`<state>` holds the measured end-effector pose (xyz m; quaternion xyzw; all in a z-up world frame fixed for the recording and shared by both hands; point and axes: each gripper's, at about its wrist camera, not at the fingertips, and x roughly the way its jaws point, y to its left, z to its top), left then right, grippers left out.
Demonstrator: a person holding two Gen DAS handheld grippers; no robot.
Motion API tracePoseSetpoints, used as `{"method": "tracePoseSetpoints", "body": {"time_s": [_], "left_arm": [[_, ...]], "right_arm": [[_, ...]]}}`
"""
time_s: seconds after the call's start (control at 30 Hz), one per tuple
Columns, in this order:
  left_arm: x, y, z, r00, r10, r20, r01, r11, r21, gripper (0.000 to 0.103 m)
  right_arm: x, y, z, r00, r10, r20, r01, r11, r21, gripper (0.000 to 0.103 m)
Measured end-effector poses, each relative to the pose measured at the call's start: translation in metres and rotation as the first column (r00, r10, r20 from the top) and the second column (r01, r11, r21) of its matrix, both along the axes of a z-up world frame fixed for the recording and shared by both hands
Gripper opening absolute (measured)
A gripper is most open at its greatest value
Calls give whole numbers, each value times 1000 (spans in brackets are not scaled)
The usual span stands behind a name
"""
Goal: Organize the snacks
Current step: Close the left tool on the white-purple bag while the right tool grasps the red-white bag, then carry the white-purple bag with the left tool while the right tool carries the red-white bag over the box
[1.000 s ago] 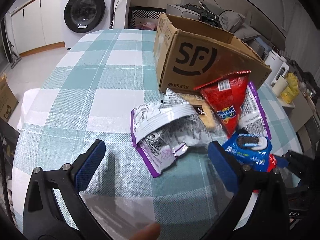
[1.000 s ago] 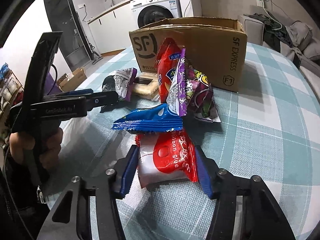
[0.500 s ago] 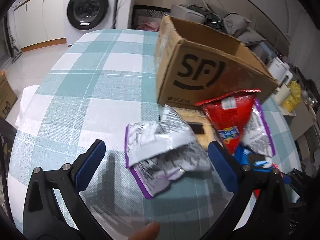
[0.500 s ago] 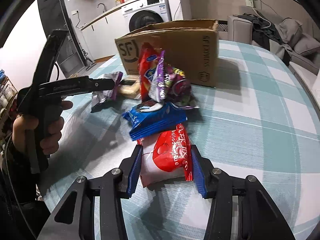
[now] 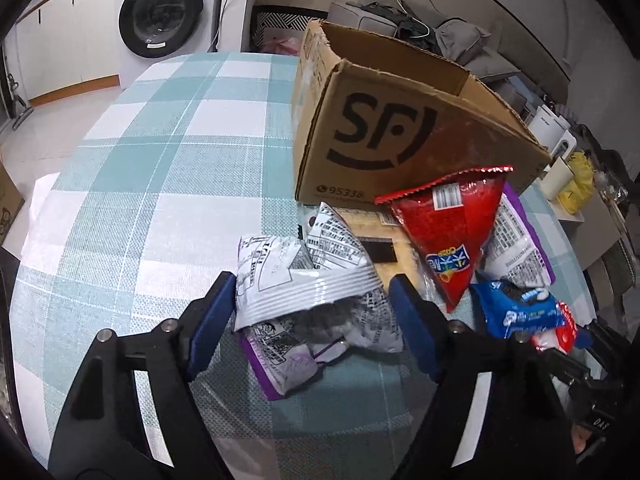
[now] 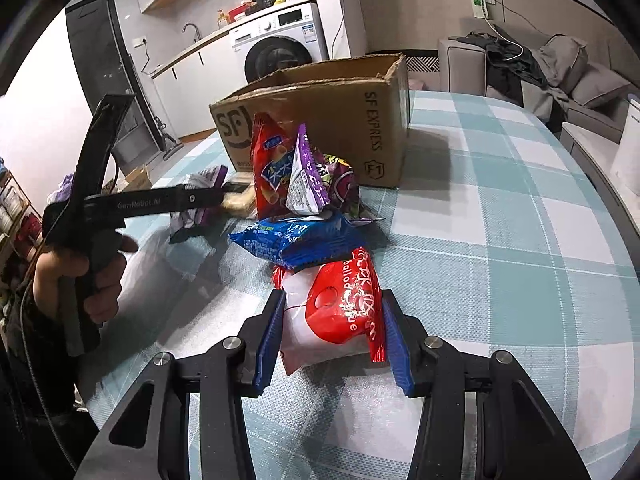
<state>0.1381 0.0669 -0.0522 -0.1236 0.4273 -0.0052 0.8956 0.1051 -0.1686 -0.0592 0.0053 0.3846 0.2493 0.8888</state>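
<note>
My left gripper (image 5: 310, 304) is shut on a silver-and-purple snack bag (image 5: 308, 284), its blue pads pressing both sides. My right gripper (image 6: 332, 332) is shut on a red-and-white snack pack (image 6: 336, 316) that rests on the table. A blue cookie pack (image 6: 296, 240) lies just beyond it, and shows in the left wrist view (image 5: 516, 312). A red chip bag (image 5: 448, 236) and a purple bag (image 6: 316, 176) lean against the open SF cardboard box (image 5: 384, 136). A tan flat pack (image 5: 384, 236) lies under them.
The checked teal tablecloth (image 5: 160, 168) covers a round table. A washing machine (image 5: 160, 12) and cabinets stand behind. A sofa with clothes (image 6: 532, 64) is at the far right. The left gripper's handle and hand (image 6: 92, 240) show in the right wrist view.
My left gripper moved forward and closed from wide open onto the silver-and-purple bag. My right gripper tightened on the red-and-white pack and drew back slightly from the pile.
</note>
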Motion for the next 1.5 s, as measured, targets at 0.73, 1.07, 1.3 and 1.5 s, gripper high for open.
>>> {"method": "tracePoseSetpoints", "body": {"time_s": [0.73,1.07,1.3,1.5], "left_arm": [[-47,-21,34,988,-105,115,100,994,47,55],[-62,-26,66,978,-104,178,95,994,60,55],[-68,-27,92,970,-99,223,84,994,74,55],[-70,-25,113,962,-93,257,75,994,79,55]], "right_arm": [[-16,-7,40,994,-19,111,10,997,74,47],[-12,-10,57,989,-39,145,25,995,96,47],[-2,-11,73,985,-48,164,30,994,108,47],[5,-10,89,981,-53,186,33,994,108,47]]}}
